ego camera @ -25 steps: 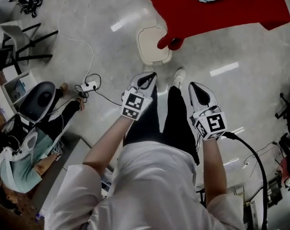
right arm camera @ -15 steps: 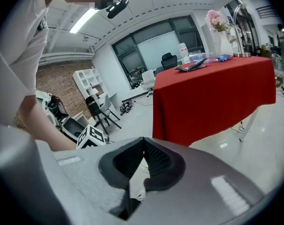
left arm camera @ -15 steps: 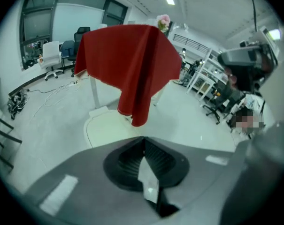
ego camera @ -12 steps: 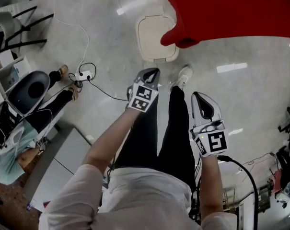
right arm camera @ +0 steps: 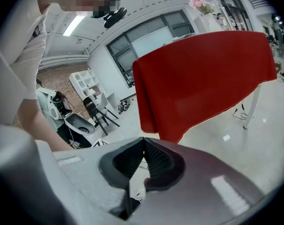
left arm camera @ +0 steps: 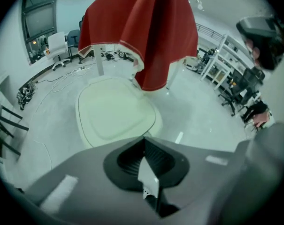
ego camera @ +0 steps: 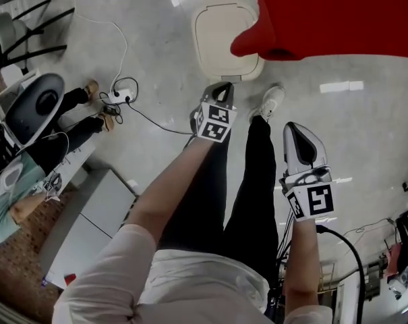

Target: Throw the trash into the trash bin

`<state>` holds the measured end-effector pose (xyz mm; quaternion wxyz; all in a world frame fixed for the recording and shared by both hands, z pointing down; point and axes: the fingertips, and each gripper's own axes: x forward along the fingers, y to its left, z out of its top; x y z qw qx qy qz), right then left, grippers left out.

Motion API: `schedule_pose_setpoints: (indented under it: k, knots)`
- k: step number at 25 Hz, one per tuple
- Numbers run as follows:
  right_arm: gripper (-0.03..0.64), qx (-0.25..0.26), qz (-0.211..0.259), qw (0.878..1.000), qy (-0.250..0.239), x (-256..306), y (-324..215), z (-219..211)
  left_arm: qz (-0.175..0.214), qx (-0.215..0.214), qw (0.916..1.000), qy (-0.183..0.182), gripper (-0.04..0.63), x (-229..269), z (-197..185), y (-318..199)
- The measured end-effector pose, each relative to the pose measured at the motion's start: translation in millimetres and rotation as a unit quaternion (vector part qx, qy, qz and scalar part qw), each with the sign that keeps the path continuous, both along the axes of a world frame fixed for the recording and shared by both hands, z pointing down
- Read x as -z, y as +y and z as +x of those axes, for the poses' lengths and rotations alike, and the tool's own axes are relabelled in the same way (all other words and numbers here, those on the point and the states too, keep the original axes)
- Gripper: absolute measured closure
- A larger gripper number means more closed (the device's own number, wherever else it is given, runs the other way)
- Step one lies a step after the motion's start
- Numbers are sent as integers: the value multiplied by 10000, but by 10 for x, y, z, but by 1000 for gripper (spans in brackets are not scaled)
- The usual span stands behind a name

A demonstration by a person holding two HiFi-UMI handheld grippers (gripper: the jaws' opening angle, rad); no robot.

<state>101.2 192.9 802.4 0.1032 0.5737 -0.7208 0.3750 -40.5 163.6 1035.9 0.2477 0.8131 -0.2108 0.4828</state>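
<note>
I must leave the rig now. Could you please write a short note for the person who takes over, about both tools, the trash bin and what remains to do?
Left tool: shut, nothing clearly held. It points down at the trash bin.
Right tool: shut, empty.
Trash bin: on the floor, beside the hanging corner of the red tablecloth. It is closed.
Trash: none visible in any view.
Done: cannot tell whether anything is in the bin.
Left: probably open the bin, then fetch the trash and drop it in.

Cream trash bin (ego camera: pixel 220 36), red tablecloth (ego camera: pixel 338 12)
</note>
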Motion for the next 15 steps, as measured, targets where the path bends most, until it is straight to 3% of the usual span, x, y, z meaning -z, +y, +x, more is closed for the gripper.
schedule_pose_setpoints:
  k: [5,15]
  knots:
    - [615,-45,-80,10000,-36,-120,61,5,37,-4,9987,-515,591,-361,-82,51]
    - [615,16,-146,9998,-102,-175,59,43,-221,151,9957,-886,588,-448,-34,61]
